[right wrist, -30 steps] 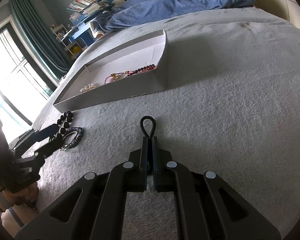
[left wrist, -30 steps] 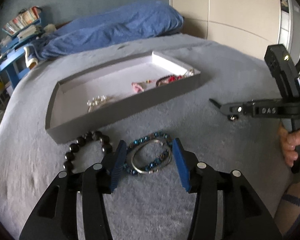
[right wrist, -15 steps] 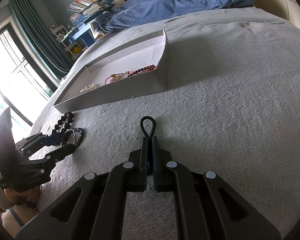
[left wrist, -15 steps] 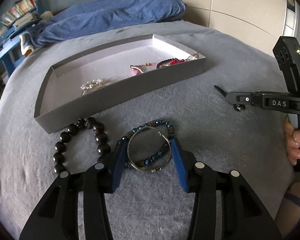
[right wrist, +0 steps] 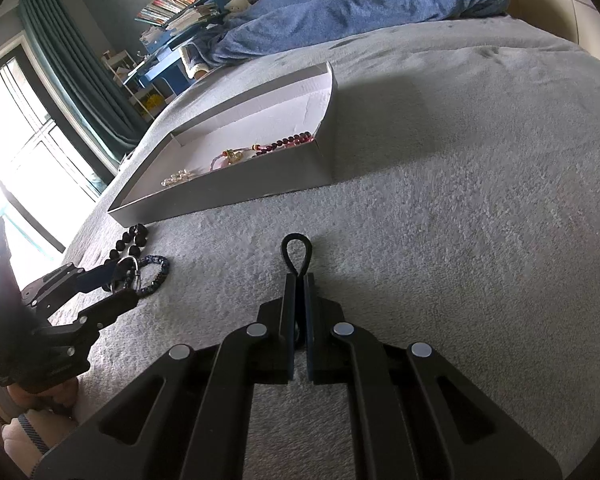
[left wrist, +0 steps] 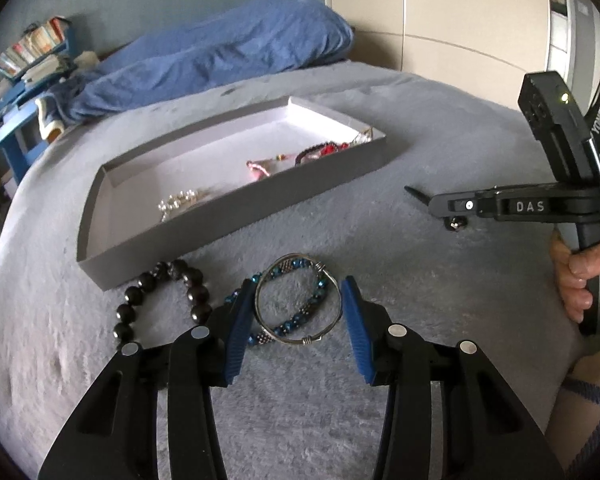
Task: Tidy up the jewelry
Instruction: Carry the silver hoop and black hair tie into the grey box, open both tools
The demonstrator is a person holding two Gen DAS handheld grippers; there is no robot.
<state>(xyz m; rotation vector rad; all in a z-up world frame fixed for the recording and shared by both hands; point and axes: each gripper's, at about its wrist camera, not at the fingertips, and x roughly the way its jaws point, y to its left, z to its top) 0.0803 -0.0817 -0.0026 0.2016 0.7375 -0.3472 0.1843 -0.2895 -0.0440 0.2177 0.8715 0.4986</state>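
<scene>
Left tongs (left wrist: 296, 316) sitting released w/ pads either side of silver bangle (left wrist: 296, 304) on bed (left wrist: 420, 272); right tongs (right wrist: 298, 280) staying clenched on black loop (right wrist: 296, 248).

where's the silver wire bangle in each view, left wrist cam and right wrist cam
Left wrist view: the silver wire bangle lies low in the centre, on the grey bedcover between the blue pads of the left gripper, overlapping the blue beaded bracelet.
Right wrist view: the bangle sits small at the far left, at the tip of that gripper.
Shared landmark: the grey tray, just beyond the bangle in both.
</scene>
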